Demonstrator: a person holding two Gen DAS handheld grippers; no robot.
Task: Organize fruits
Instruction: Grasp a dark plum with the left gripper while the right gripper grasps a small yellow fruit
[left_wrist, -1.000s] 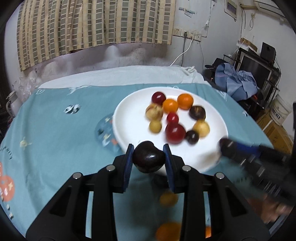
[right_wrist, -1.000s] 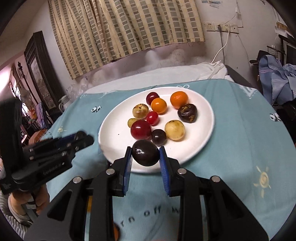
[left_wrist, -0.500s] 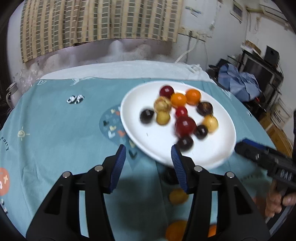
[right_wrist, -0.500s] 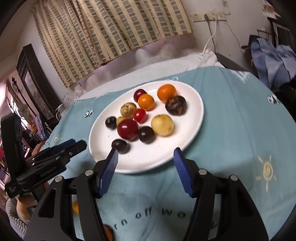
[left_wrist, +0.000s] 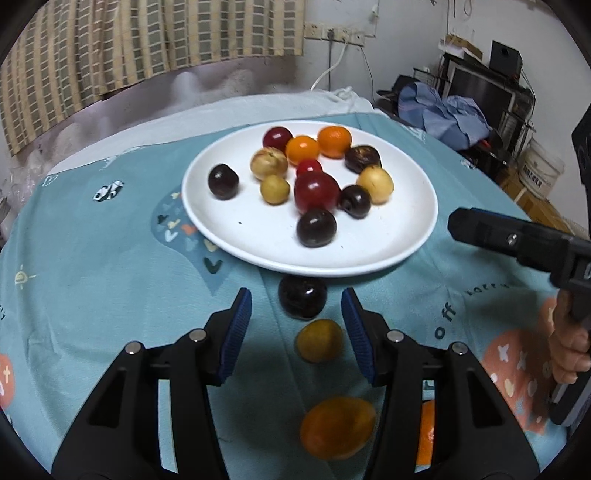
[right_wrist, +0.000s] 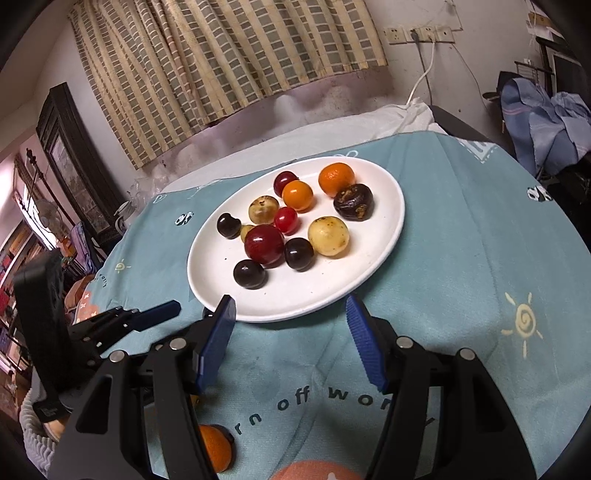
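Both grippers spread, holding nothing, near the white plate (left_wrist: 406, 236).
Dark plum (left_wrist: 302, 302), yellow fruit (left_wrist: 320, 340) on cloth ahead of left gripper (left_wrist: 296, 319); orange (right_wrist: 214, 446) half hidden behind right gripper (right_wrist: 291, 326).

The left gripper (left_wrist: 296, 325) is hanging with its blue-padded jaws spread wide and holding nothing, pointing toward twelve o'clock. The right gripper (right_wrist: 290, 334) is likewise gaping and gripping nothing, aiming toward twelve o'clock. In the left wrist view it is reaching in from three o'clock, with the right hand (left_wrist: 569, 354) wrapping its handle.
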